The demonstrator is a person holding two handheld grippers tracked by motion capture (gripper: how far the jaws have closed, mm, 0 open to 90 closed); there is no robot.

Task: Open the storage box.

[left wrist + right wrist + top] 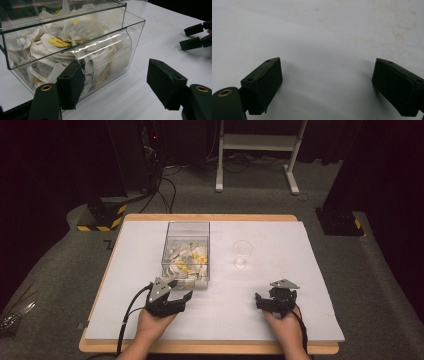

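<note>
A clear plastic box (186, 251) full of white tea bags (75, 30), some with yellow tags, stands on the white table mat. Its front has a curved clear opening lip (105, 47). My left gripper (181, 289) hovers just in front of the box's near right corner, open, with nothing between its jaws. In the left gripper view the left gripper (117, 80) has its left jaw close before the box's front wall. My right gripper (262, 302) rests low at the near right of the mat, open. The right gripper (327, 82) has bare white mat between its jaws.
A small clear glass cup (242, 254) stands upright to the right of the box, beyond the right gripper. The white mat (280, 240) lies on a wooden table (210, 217). The right gripper's two jaws (196, 37) show far off in the left gripper view.
</note>
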